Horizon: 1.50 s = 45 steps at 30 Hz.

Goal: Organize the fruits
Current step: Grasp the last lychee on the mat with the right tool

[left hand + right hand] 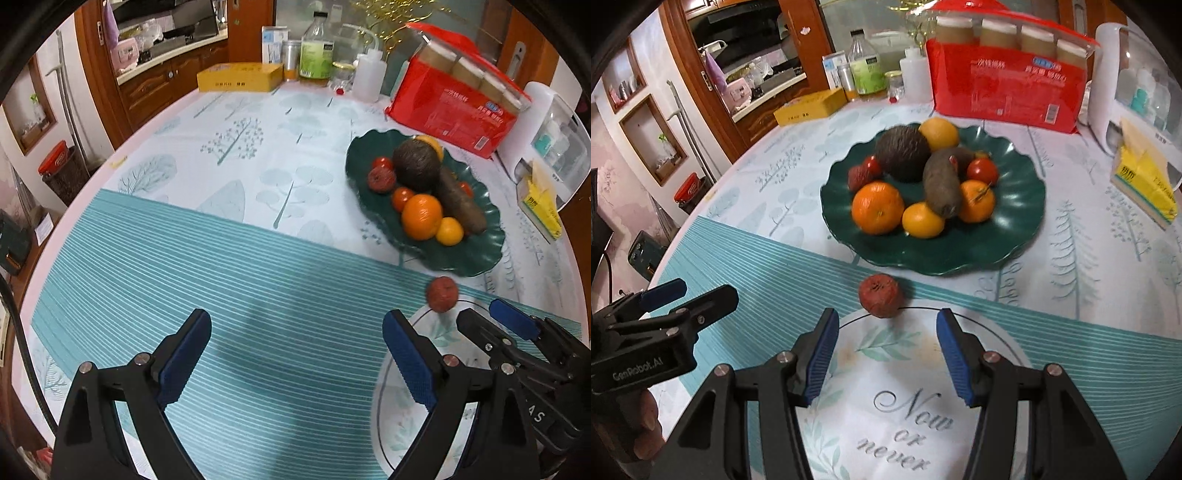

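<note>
A dark green scalloped plate (1015,236) (476,258) holds oranges (878,207), small red tomatoes (982,170), a brown spiky fruit (903,152) and a long brown tuber (940,181). A small rough red fruit (880,295) (442,294) lies on the tablecloth just in front of the plate. My right gripper (886,332) is open, empty, a little short of this fruit. My left gripper (297,332) is open and empty over the striped cloth, left of the fruit. The right gripper also shows in the left wrist view (491,321), and the left one in the right wrist view (687,295).
A red pack of paper cups (1004,88), bottles (864,66), a yellow box (809,107), a white appliance (1137,92) and a yellow tissue pack (1145,181) stand along the table's back and right. The table edge runs down the left.
</note>
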Tool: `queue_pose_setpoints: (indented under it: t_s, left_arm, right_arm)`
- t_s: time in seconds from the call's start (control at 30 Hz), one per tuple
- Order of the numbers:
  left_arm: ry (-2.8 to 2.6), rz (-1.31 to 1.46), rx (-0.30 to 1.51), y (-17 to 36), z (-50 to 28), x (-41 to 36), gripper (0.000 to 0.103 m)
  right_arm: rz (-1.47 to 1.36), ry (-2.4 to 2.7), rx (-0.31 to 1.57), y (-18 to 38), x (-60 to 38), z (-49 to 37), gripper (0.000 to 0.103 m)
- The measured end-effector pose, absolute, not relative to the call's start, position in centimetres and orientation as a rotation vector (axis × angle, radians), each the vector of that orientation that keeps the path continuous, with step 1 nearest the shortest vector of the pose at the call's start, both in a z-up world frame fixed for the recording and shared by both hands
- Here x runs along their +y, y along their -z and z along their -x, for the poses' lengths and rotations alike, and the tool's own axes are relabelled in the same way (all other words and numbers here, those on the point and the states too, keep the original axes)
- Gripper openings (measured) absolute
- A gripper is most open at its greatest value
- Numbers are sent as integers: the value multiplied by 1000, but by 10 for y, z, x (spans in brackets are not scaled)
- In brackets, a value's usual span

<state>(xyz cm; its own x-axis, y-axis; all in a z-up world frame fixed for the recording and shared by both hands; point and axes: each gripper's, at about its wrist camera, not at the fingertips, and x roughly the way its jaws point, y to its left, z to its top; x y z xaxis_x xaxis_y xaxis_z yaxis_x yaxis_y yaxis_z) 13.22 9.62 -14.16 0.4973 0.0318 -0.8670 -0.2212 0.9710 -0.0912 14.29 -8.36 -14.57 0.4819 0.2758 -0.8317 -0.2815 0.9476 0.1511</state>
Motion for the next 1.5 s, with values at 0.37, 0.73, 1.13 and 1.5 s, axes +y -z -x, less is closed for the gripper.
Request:
queue_pose_setpoints:
  t_s: [0.37,0.73,1.13,1.5]
  left_arm:
    - [-128,216,1070,169,-149,107,93]
    - [-110,215,1077,181,-156,107,102]
    - [-100,201,1068,169,-145,100,102]
    - [-52,157,1044,125,-130,68,102]
  right_arm:
    - [39,-297,1019,177,-62,-158,55]
    - [102,-230,961,180,-53,-158,43]
    - [76,-247,993,176,-60,-148,32]
    - [33,-267,1014,134,-98,-117,32]
